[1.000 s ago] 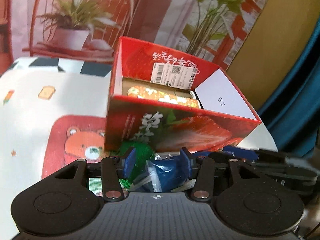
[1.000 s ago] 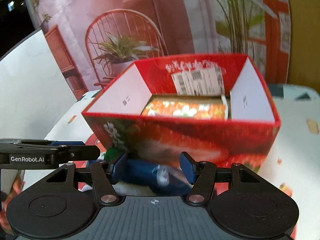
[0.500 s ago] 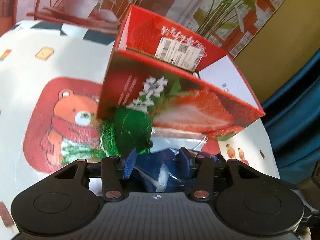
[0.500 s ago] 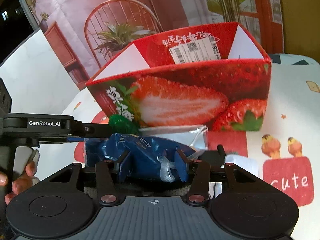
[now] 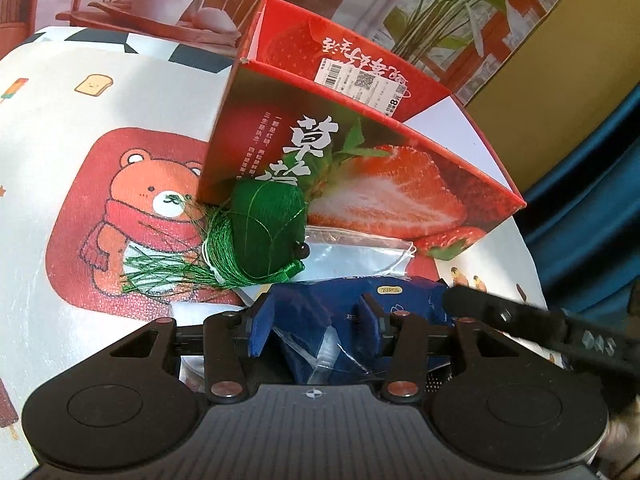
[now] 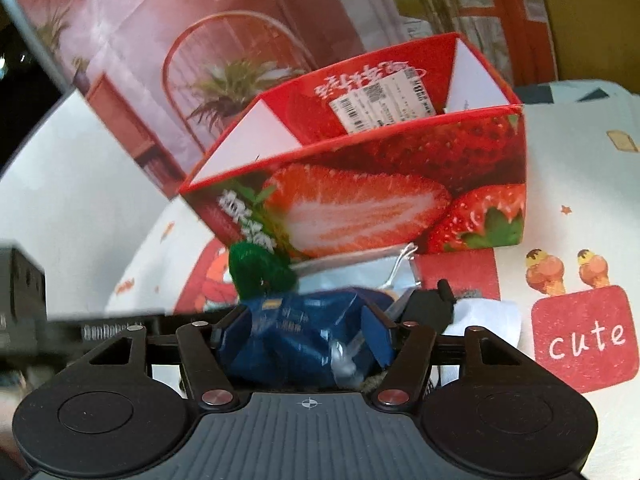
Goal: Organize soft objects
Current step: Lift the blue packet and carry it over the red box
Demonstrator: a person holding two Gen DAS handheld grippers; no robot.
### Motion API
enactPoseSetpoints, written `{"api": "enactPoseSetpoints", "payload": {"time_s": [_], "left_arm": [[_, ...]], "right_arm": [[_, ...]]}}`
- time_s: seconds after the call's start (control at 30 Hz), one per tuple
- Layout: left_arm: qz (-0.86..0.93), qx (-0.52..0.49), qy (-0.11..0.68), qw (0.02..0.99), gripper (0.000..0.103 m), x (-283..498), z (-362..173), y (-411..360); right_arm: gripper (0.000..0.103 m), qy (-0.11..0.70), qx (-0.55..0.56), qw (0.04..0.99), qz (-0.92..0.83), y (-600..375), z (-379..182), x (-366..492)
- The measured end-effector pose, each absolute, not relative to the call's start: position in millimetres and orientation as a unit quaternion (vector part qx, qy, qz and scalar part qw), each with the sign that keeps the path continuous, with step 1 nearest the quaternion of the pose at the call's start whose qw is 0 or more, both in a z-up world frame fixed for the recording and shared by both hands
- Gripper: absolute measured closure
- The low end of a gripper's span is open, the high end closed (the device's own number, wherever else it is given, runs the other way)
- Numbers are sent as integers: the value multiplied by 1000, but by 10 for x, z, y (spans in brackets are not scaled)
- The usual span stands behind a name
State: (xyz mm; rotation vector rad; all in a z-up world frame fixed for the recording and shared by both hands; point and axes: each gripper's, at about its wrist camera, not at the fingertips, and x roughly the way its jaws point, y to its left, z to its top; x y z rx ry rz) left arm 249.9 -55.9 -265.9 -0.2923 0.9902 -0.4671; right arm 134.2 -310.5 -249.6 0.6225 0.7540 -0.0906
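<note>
A crumpled dark blue packet (image 5: 400, 292) lies on the pile in front of the red strawberry box (image 5: 360, 184). My left gripper (image 5: 316, 326) is shut on it, blue pads pressing from both sides. In the right wrist view the same blue packet (image 6: 280, 320) fills the gap of my right gripper (image 6: 300, 336), whose jaws are opening; the right pad's inner face shows free. A green tasselled pouch (image 5: 268, 236) leans on the box's front, also the green pouch (image 6: 256, 268). A clear bag with a mask (image 5: 352, 248) lies under the box's edge.
The strawberry box (image 6: 360, 184) stands open at the top on a cartoon-print tablecloth (image 5: 80, 160). A black object (image 6: 428, 308) and a white item (image 6: 480, 316) lie right of the packet. The other tool's black bar (image 5: 520, 320) crosses the lower right. A printed backdrop stands behind.
Both grippers sank toward the table with the blue packet, so the box's inside dropped out of sight. The right jaws have widened and that view has rolled.
</note>
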Motion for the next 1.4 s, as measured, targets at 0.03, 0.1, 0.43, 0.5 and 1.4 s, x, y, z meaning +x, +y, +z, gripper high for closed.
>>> {"api": "enactPoseSetpoints", "payload": {"time_s": [0.03,0.1,0.43,0.5,1.4], "left_arm": [[-222,-138,469,844,54,2495,-2660,-559],[-221,-143,472,842,54,2486,-2668,-552],[-223,-166,493,824,54,2572,-2698,-609],[-222,-165,492,825,54,2568,-2695,-615],[-258,-145,382,876,55,2430,-1969,-501]], "right_arm": [[44,366,303,878,-50,-3129,-2513,1372],[44,377,307,872,-60,-3157,-2560,1434],[53,403,303,862,-55,-3092,-2747,1510],[54,405,301,862,-55,-3081,-2745,1520],[59,315,235,919,-30,-2963,-1981,1431]]}}
